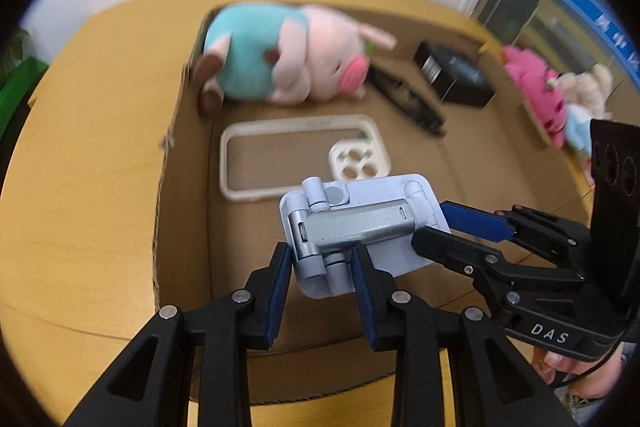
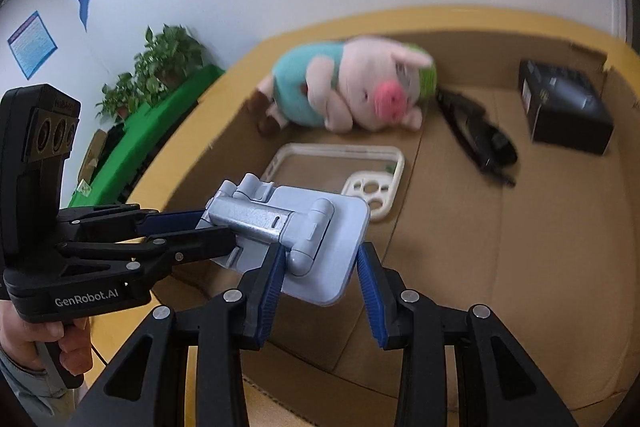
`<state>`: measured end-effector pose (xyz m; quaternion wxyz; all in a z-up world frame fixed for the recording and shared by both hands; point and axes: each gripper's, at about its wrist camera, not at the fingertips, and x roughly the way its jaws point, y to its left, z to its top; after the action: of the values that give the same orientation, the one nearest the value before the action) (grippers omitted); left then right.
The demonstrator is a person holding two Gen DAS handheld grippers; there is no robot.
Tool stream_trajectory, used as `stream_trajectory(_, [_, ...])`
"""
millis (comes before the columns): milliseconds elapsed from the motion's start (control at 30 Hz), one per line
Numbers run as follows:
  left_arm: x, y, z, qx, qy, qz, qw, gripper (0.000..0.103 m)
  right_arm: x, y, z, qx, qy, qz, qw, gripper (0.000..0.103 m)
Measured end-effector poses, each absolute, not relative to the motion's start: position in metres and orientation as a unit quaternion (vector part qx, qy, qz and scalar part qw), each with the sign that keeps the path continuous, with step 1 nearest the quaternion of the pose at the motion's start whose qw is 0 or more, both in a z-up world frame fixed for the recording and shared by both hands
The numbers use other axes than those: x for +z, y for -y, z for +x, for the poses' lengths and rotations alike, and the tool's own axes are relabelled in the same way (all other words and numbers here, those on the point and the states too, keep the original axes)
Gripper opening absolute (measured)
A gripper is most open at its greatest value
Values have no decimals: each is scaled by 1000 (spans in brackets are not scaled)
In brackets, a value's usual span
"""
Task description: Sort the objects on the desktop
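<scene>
A light blue folding phone stand (image 1: 360, 227) hangs above a shallow cardboard box (image 1: 184, 227). My left gripper (image 1: 320, 263) is shut on the stand's hinge end. My right gripper (image 1: 436, 227) comes in from the right and is shut on the stand's plate edge. In the right wrist view the stand (image 2: 304, 235) sits between my right gripper's (image 2: 320, 267) fingers, and my left gripper (image 2: 212, 225) grips it from the left. In the box lie a plush pig (image 1: 280, 59), a clear phone case (image 1: 296, 155), a black tool (image 1: 408, 99) and a black box (image 1: 456, 75).
The box sits on a yellow wooden table (image 1: 80, 187). Pink and white plush toys (image 1: 548, 95) lie right of the box. Green planters with plants (image 2: 160, 67) stand to the left by the white wall.
</scene>
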<state>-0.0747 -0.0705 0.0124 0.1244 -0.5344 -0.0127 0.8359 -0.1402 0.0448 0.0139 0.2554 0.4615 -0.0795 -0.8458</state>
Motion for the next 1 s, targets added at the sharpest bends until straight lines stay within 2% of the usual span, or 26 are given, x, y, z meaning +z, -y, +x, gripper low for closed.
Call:
stream_trajectory(300, [-17,71,-77,812,-5,-579,76,30,-19,-21,-144,-816,64,519,249,40])
stream_trajectory(433, [-11,75,-71,819,20,-567,83,35,-19,-27,-143,-812,77,519,257,55])
stream_trajectory(467, [-5,76,-67,828,22,-554,82,37,-15,-33,-140,-816,84,512,255,63])
stream_trajectory(500, [2,77,-62,838,21,-540,80,39,-9,-42,-134,-825,88,498,252,65])
stream_trajectory(533, [11,78,-53,851,19,-519,81,43,1,-54,-125,-838,89,476,249,69])
stream_trajectory(567, [18,78,-48,861,18,-502,83,55,9,-63,-118,-850,85,459,244,74])
stream_trajectory(633, [27,79,-34,882,14,-464,83,70,27,-90,-97,-885,67,413,205,85])
stream_trajectory(700, [29,78,-21,896,13,-436,86,71,38,-116,-74,-915,38,369,157,94])
stream_trajectory(833, [14,67,-13,908,5,-411,81,71,28,-158,-48,-932,13,353,76,95])
stream_trajectory(1000, [8,55,-4,922,-3,-382,66,72,14,-172,-33,-939,3,337,65,98])
